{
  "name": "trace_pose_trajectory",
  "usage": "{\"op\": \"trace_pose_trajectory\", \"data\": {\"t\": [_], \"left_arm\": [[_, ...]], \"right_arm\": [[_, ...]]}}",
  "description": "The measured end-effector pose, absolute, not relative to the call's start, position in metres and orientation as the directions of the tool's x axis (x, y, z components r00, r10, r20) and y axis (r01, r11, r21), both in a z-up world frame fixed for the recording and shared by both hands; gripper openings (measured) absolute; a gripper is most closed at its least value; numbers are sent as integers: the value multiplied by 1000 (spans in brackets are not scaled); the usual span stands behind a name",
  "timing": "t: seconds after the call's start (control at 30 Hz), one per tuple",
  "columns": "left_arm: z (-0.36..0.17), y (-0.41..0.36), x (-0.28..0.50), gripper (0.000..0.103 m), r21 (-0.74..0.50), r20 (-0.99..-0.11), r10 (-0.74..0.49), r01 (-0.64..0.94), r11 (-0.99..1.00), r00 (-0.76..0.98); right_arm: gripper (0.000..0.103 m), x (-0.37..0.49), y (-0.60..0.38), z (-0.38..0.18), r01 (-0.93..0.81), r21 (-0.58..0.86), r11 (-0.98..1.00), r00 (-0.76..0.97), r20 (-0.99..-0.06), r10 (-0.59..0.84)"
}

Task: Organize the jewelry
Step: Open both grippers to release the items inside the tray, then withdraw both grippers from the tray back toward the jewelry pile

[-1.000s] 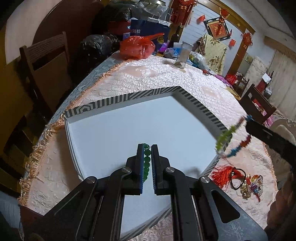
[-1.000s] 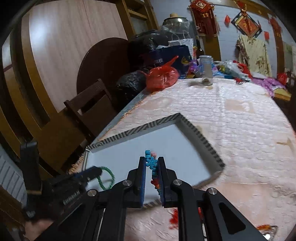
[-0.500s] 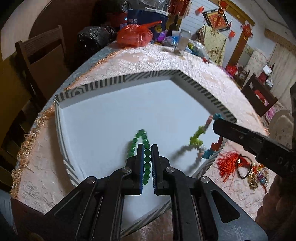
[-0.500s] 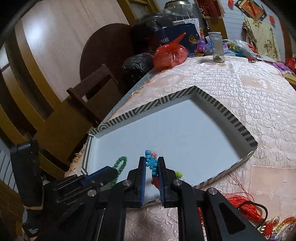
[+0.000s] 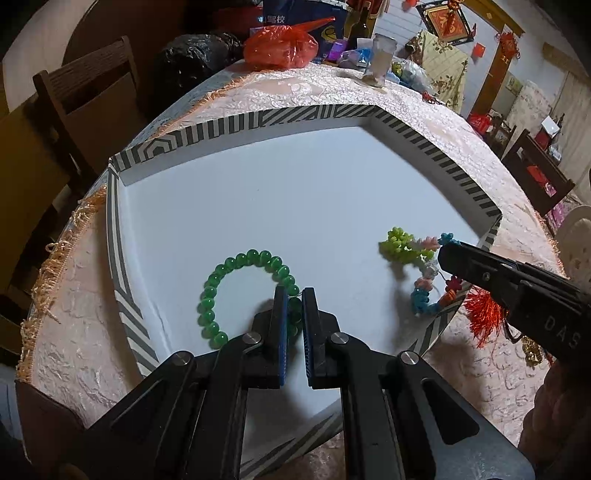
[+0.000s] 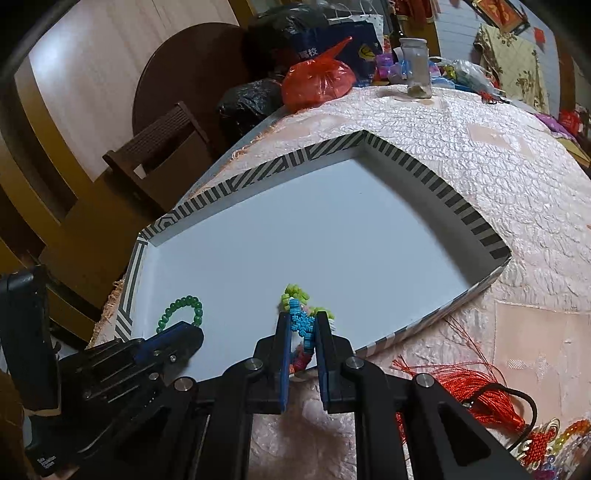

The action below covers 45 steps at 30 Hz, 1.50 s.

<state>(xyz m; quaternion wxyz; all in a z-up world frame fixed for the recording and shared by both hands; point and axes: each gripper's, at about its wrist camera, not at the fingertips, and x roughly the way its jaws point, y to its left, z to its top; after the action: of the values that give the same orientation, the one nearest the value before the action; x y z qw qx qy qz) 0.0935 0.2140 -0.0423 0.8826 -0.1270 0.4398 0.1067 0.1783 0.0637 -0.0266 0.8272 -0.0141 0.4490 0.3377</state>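
left tool (image 5: 294,295) grips green bracelet (image 5: 236,291); inside striped tray (image 5: 277,120)

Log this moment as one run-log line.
left gripper: shut on green bead bracelet, lying in striped tray | right gripper: shut on multicoloured snowflake bracelet, over tray's near edge

You are working at a table (image 5: 424,110) draped in a pale pink quilted cloth (image 6: 498,177) with a fringed edge. A dark wooden chair (image 5: 92,92) is standing beside it, and a round brown tabletop (image 6: 184,70) is leaning against the pale wall (image 6: 92,48). Red ornaments (image 5: 448,22) are hanging on the far wall, and dim light is falling across the room.
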Motion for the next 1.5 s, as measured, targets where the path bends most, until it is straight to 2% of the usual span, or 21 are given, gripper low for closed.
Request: {"op": "trace_pose_trajectory", "data": {"t": [0.53,0.57,0.6,0.67,0.7,0.83,1.03,1.2,1.37,1.5], "left_arm": [[-44,211,95,7,-110,-805,96,-306,946,585],[-44,211,96,7,-109,-806,97,-307,946,585],[-43,211,96,8,-112,-807,94,-307,945,583],[-42,211,96,20,-135,-808,67,-295,946,586],[-41,211,96,38,-137,-807,66,-295,946,587],[-31,207,91,58,-116,-792,93,-299,947,604],[-22,209,85,61,-82,-786,143,-330,940,601],[0,193,70,61,-78,-728,170,-326,942,664],[16,147,61,62,-77,-681,118,-232,970,723],[7,116,63,64,-73,-698,69,-167,983,713]], "right_arm": [[13,176,62,-25,-561,294,774,369,-748,552],[18,176,60,-23,-558,300,774,369,-746,555],[27,175,59,-21,-557,297,776,377,-742,555],[36,171,56,-14,-563,289,774,401,-723,562],[36,170,54,-10,-569,286,771,411,-713,568],[36,168,49,-1,-575,269,773,424,-710,563],[36,162,22,9,-534,277,799,459,-698,549],[36,142,-5,16,-508,204,837,525,-697,489],[36,125,-49,17,-477,179,860,575,-677,460],[36,117,-98,12,-446,153,882,606,-673,423]]}}
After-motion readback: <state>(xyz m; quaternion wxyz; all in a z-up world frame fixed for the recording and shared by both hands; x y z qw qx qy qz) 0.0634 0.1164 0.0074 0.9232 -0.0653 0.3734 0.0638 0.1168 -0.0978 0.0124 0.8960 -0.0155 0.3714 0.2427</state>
